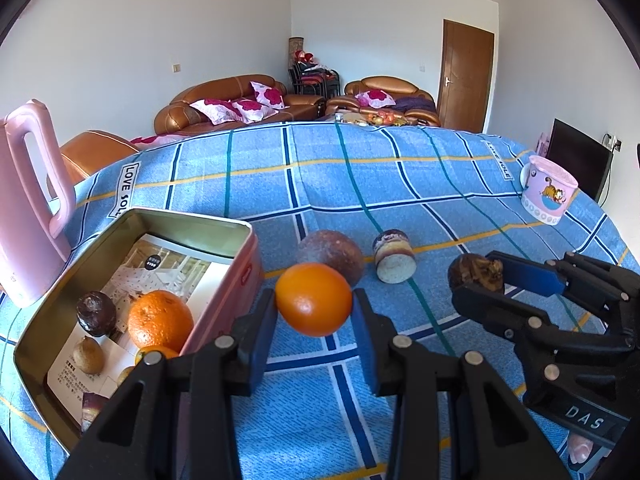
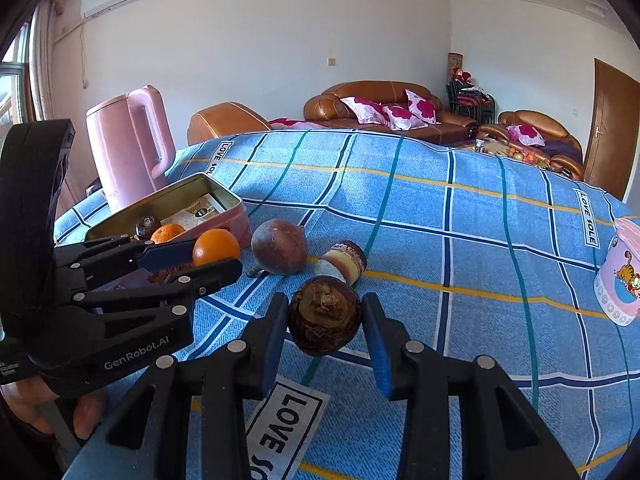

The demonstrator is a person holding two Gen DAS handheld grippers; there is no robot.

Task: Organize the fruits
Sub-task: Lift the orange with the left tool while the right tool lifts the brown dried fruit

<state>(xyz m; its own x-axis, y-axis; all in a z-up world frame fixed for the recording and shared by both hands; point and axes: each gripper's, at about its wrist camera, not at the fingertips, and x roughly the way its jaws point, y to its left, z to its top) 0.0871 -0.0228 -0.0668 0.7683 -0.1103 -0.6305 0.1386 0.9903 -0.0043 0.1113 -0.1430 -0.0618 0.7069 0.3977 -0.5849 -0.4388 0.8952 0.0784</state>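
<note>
My left gripper is shut on a small orange, held just above the blue checked cloth, right of a pink tin box. The tin holds a larger orange, a dark brown fruit, a small tan fruit and others. My right gripper is shut on a dark brown round fruit, lifted off the cloth. In the right wrist view my left gripper shows at the left with the small orange. A reddish-brown round fruit lies on the cloth behind.
A short dark-and-cream cylinder lies beside the reddish-brown fruit. A pink kettle stands at the left behind the tin. A pink cartoon cup sits at the far right edge. Brown sofas stand beyond the table.
</note>
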